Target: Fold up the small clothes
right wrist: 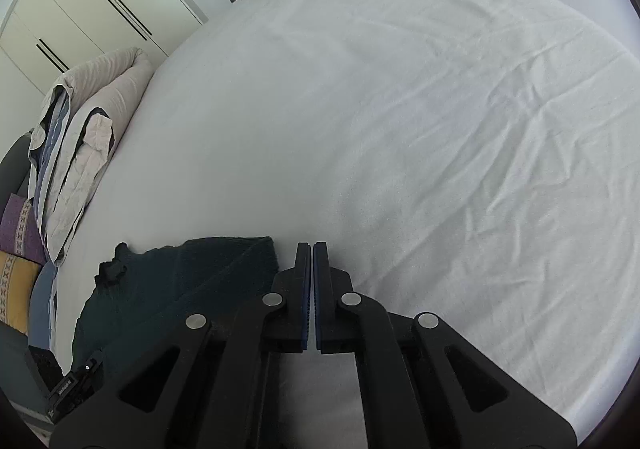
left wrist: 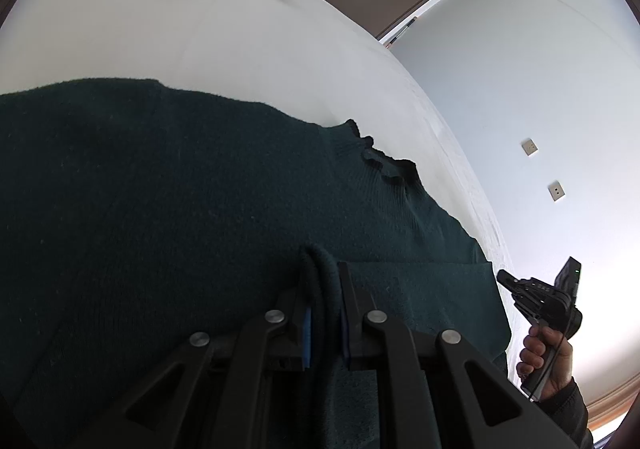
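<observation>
- While the left tool (left wrist: 322, 289) is clamped on a raised fold of the dark green sweater (left wrist: 180, 209), the fold step is in hand; the pinched ridge of knit stands up between the two jaws, which are nearly closed on it.
- Sweater lies spread on the white bed (left wrist: 200, 41), collar with its frilled edge (left wrist: 384, 165) toward the far side in the left view, one flap already lying over the body near the tool.
- Right tool (right wrist: 312, 249) is closed with nothing in it, the blue pads almost touching; it hangs over bare sheet just beside the sweater's edge.
- A hand (left wrist: 544, 353) holds the right tool's grip, seen off the sweater's right side in the left view.
- Beige bedding (right wrist: 80, 137) is bunched at the far edge of the bed, well apart from the sweater.
- Next move, as a judgement: left tool carries the pinched part across and lays it flat; right tool must open before it can take an edge or corner.
- Risk: thick knit may slip or bunch if pulled one-sided.
</observation>
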